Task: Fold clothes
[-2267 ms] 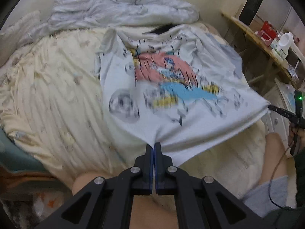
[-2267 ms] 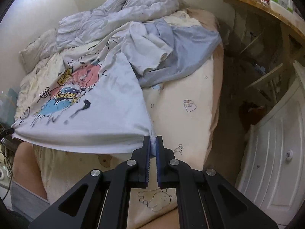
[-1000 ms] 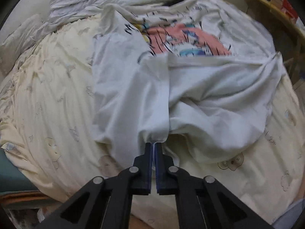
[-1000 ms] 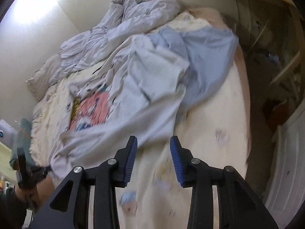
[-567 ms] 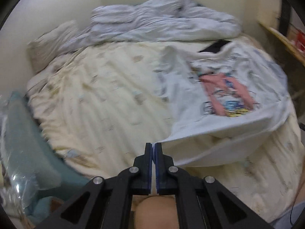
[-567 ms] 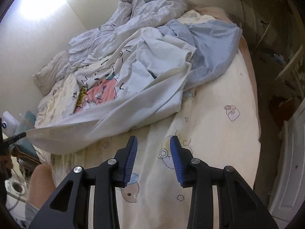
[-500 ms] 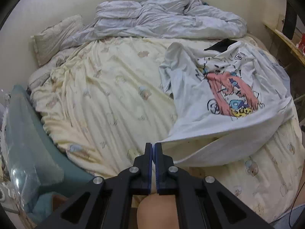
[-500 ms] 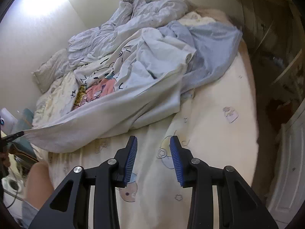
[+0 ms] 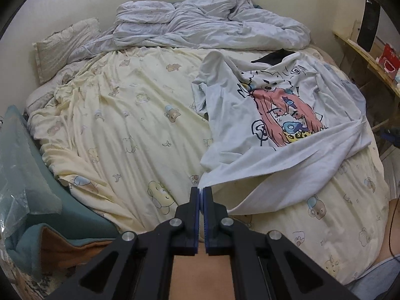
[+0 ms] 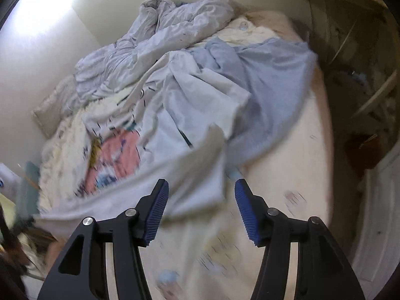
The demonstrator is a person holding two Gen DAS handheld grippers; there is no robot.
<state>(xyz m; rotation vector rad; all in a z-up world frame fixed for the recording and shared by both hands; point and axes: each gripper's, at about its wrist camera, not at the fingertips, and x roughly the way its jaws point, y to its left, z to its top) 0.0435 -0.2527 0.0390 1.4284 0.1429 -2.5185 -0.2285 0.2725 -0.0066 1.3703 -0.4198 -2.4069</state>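
A cream bedsheet (image 9: 130,130) printed with small cartoon animals covers the bed. At the sheet's far edge, against the wall, lies a crumpled pale grey duvet (image 9: 210,27). A striped pillow (image 9: 62,47) sits at the sheet's far left corner, touching the duvet. Off the sheet's near left edge is a teal cushion (image 9: 27,155) under clear plastic. Beyond the sheet's right side runs a wooden shelf (image 9: 362,50) holding a red box (image 9: 388,58).

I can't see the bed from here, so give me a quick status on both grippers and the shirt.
Left gripper shut on the white T-shirt hem. Right gripper empty, jaws opening over a shirt corner. Shirt rumpled on the bed sheet; blue garment lies alongside it.
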